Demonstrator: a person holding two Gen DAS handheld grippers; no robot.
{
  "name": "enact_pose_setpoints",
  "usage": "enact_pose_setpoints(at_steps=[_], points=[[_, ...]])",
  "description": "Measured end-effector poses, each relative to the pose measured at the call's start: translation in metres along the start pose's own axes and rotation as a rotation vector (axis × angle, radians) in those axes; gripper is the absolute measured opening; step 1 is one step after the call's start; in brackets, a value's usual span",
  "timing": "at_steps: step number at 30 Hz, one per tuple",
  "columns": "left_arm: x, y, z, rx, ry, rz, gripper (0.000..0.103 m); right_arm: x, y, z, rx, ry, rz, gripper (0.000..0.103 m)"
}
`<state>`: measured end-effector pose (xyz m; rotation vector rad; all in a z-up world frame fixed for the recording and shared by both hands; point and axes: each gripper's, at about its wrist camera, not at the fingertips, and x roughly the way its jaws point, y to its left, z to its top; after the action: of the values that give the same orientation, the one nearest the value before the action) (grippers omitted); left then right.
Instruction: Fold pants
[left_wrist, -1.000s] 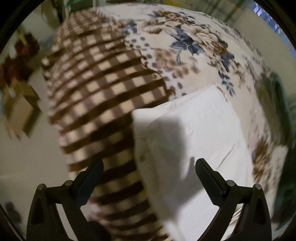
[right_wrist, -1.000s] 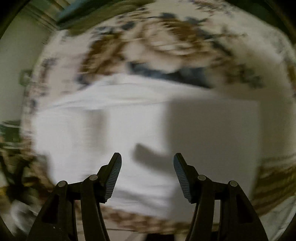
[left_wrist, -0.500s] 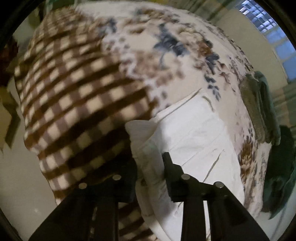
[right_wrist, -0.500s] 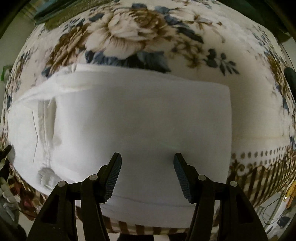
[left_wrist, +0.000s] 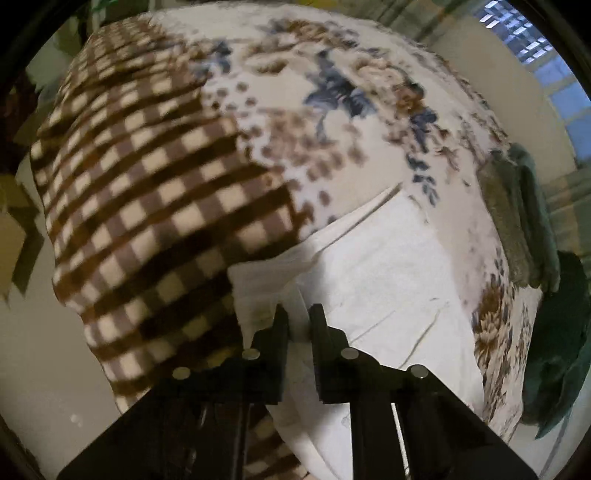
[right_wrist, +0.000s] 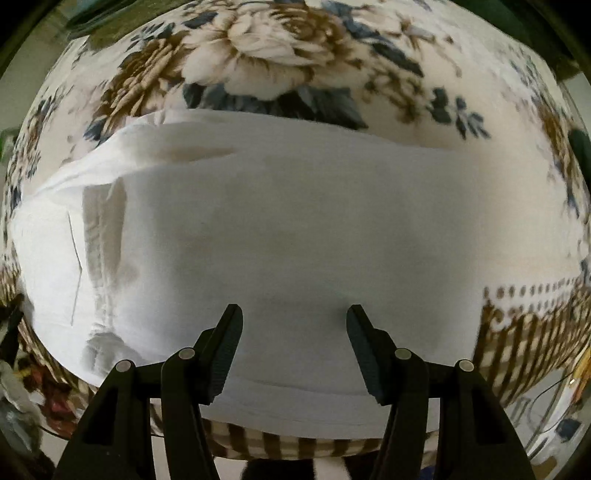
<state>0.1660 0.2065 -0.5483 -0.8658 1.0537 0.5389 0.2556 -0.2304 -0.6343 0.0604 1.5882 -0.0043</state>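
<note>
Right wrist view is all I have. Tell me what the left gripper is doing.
Observer: The left gripper is shut on a corner fold of the white pants.
Operator: Say what lies beside that corner.
Observer: A brown checked part of the blanket, to the left of the pants in the left wrist view.
Operator: Report anything else on the bed.
Observer: Green folded cloth lies at the far right edge in the left wrist view.
Operator: Confirm the right gripper.
Observer: The right gripper is open above the pants, gripping nothing.
</note>
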Motion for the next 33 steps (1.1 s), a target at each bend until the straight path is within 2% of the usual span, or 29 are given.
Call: enact_pose_setpoints(at_steps=[3,4,8,10,14,16,17,18,19,20,21,22,24,25,27,29,31,33], points=[[-0.026,-0.016,-0.003,0.094,-0.088,-0.007,0.007,-0.006,-0.001,-0.001,0.008,-0.014,0.007,0.061],[-0.029,-0.018,-0.003,0.101,-0.095,-0.005,0.007,-0.007,0.0,-0.002,0.007,-0.014,0.011,0.061],[0.006,0.007,0.003,0.043,-0.017,0.052,0.008,-0.012,0.01,-0.003,-0.025,-0.018,0.002,0.061],[0.02,0.022,0.003,-0.015,0.021,0.029,0.008,-0.014,0.015,-0.002,-0.034,-0.006,0.014,0.061],[0.001,0.014,0.001,0.012,-0.002,0.012,0.013,-0.019,0.032,0.003,-0.001,-0.027,0.156,0.061],[-0.012,0.012,-0.002,0.006,-0.014,-0.006,0.014,-0.012,0.052,0.001,0.0,-0.006,0.239,0.061],[-0.018,0.011,-0.004,0.003,-0.024,-0.013,0.014,-0.003,0.067,-0.003,-0.028,0.019,0.253,0.058],[-0.023,0.009,-0.005,0.004,-0.024,-0.008,0.016,0.006,0.079,-0.008,-0.056,0.05,0.244,0.045],[-0.027,0.007,-0.008,0.006,-0.025,0.002,0.019,0.017,0.094,-0.016,-0.094,0.098,0.231,0.042],[-0.031,0.007,-0.012,0.009,-0.031,0.025,0.021,0.021,0.106,-0.024,-0.131,0.108,0.217,0.042],[-0.032,0.004,-0.014,0.016,-0.032,0.047,0.032,0.019,0.114,-0.03,-0.168,0.1,0.19,0.042],[-0.032,0.002,-0.016,0.03,-0.029,0.073,0.048,0.016,0.116,-0.031,-0.173,0.092,0.187,0.042],[-0.032,0.002,-0.021,0.039,-0.03,0.1,0.066,0.003,0.109,-0.03,-0.146,0.078,0.24,0.043],[-0.031,0.005,-0.023,0.036,-0.028,0.093,0.068,-0.004,0.105,-0.029,-0.153,0.056,0.25,0.044],[-0.022,0.011,-0.027,0.015,0.0,0.078,0.069,-0.016,0.105,-0.029,-0.206,0.021,0.245,0.058],[-0.009,0.019,-0.03,-0.037,0.034,0.051,0.069,-0.016,0.106,-0.026,-0.238,0.009,0.203,0.058],[0.005,0.028,-0.03,-0.11,0.059,-0.011,0.069,-0.014,0.102,-0.025,-0.229,0.017,0.196,0.058],[0.012,0.034,-0.027,-0.181,0.045,-0.055,0.068,-0.007,0.097,-0.021,-0.205,0.036,0.166,0.058]])
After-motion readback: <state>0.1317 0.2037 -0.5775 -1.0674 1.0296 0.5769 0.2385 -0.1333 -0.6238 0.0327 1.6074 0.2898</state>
